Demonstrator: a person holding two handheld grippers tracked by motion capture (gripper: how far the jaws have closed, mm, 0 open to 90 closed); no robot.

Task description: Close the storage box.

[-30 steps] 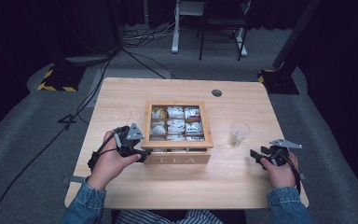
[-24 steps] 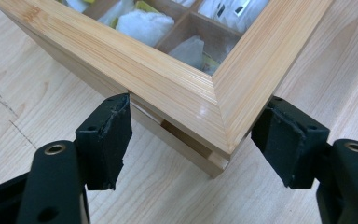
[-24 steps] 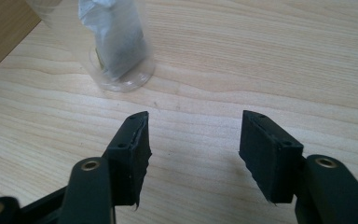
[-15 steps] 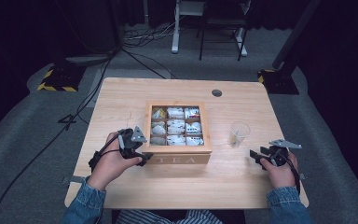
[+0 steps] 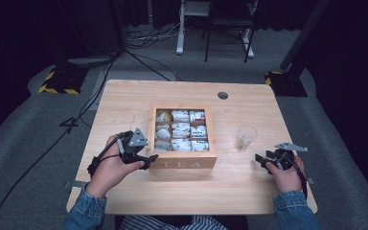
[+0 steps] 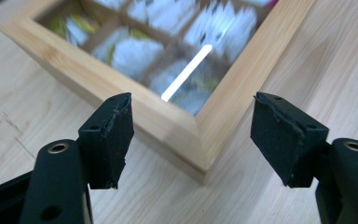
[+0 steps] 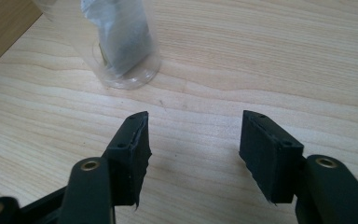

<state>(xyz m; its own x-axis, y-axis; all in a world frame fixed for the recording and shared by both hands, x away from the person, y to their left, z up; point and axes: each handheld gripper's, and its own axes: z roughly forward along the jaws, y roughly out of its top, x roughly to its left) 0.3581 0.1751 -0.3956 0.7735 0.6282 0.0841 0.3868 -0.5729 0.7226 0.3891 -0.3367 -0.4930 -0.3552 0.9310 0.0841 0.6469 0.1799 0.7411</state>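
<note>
Jaws of the left gripper (image 6: 193, 135) gape wide around a corner of the tea box (image 6: 121, 91), whose glass lid shows glare. High view adds "TEA" lettering. Right gripper (image 7: 193, 154), equally wide, faces a cup (image 7: 121, 46) at 11 o'clock holding a teabag (image 7: 119, 35).

Dark chair (image 5: 227, 21) behind wooden table (image 5: 124, 100)

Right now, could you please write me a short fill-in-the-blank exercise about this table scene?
1. The square wooden box bears the word ____ on its front.
2. The clear plastic cup stands to the ____ of that box.
3. The left gripper has its fingers ____ at the box's corner.

Missing: TEA; right; open
</note>
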